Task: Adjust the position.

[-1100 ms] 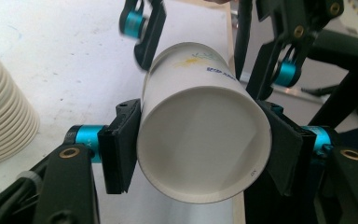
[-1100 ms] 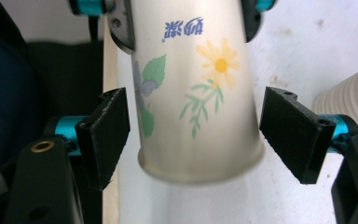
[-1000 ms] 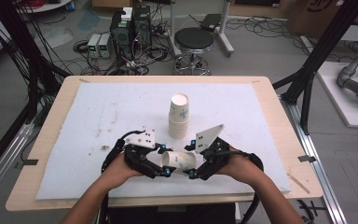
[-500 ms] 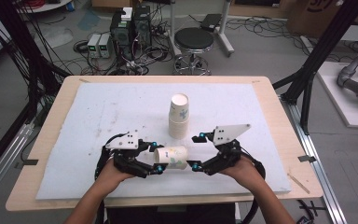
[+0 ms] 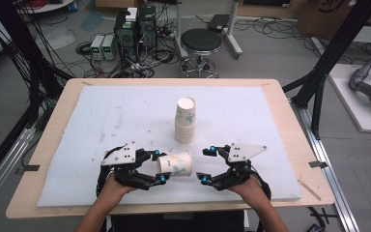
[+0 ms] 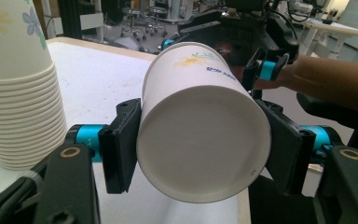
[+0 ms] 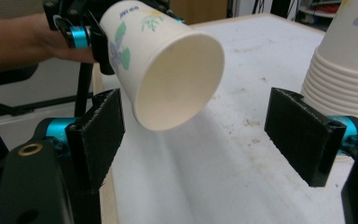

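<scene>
Since the frame a second earlier, the two grippers had drawn apart: then both met at the paper cup in front of the person, now only the left one had it, and the right had slid off to the person's right and sunk lower over the pad. The right gripper's jaws had just been opening, with nothing pressed between them.

Left gripper [image 5: 160, 166] was clamped on the single paper cup [image 5: 175, 163], pads pressing its sides near the base. The cup lay on its side, held just above the white pad [image 5: 77, 125], mouth pointing toward the right gripper. In the left gripper view the cup's base [image 6: 200, 144] faced the camera, squeezed between both black pads; the flower print showed on its upper wall.

Right gripper [image 5: 206, 165] stood just beside the cup's mouth, jaws wide, not touching it. In the right gripper view the cup's open mouth [image 7: 179, 79] hung between and a little beyond the spread pads, nearer one pad, clear of both.

Stack of paper cups [image 5: 185, 121] stood upright on the pad, farther from the person than both grippers, near the pad's middle, apart from the held cup. Wooden table [image 5: 280, 96] edged the pad all round.
</scene>
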The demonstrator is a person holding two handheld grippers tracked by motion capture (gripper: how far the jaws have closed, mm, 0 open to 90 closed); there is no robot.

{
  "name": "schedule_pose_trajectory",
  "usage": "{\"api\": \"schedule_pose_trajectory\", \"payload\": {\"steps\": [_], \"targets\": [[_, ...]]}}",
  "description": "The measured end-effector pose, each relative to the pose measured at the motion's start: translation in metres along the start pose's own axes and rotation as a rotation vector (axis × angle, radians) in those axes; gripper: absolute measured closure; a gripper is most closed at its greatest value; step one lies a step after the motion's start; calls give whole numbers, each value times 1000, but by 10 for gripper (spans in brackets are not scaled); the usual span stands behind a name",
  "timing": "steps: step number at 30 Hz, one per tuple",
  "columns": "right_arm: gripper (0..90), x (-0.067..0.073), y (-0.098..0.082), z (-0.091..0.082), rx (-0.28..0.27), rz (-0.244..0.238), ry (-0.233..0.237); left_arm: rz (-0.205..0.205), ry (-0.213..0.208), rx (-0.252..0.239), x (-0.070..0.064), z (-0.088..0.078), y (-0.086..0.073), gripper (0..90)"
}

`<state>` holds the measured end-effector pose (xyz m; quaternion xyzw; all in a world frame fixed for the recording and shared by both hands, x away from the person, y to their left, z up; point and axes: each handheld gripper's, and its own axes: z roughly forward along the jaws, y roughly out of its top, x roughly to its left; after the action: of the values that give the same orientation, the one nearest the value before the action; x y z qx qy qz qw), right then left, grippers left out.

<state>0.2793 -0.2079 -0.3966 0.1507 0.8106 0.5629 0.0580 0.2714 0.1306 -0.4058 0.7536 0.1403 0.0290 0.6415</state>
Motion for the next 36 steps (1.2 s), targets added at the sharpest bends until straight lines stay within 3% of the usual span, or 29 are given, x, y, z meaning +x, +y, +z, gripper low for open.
{"api": "schedule_pose_trajectory", "payload": {"steps": [2,10,19,31,33,36], "targets": [[206,-1,0,0,-26,-4,6,1,-7,-18,-1,0,-1,353],[207,2,1,8,-32,-8,61,24,-38,-57,-4,3,-1,358],[207,2,0,13,-22,-1,99,40,-67,-61,-6,5,-1,359],[207,2,1,17,-48,7,196,48,-125,-78,-7,9,0,362],[248,2,0,18,-48,7,220,51,-128,-74,-7,10,0,362],[256,2,0,17,-51,1,217,50,-129,-75,-7,11,-1,363]]}}
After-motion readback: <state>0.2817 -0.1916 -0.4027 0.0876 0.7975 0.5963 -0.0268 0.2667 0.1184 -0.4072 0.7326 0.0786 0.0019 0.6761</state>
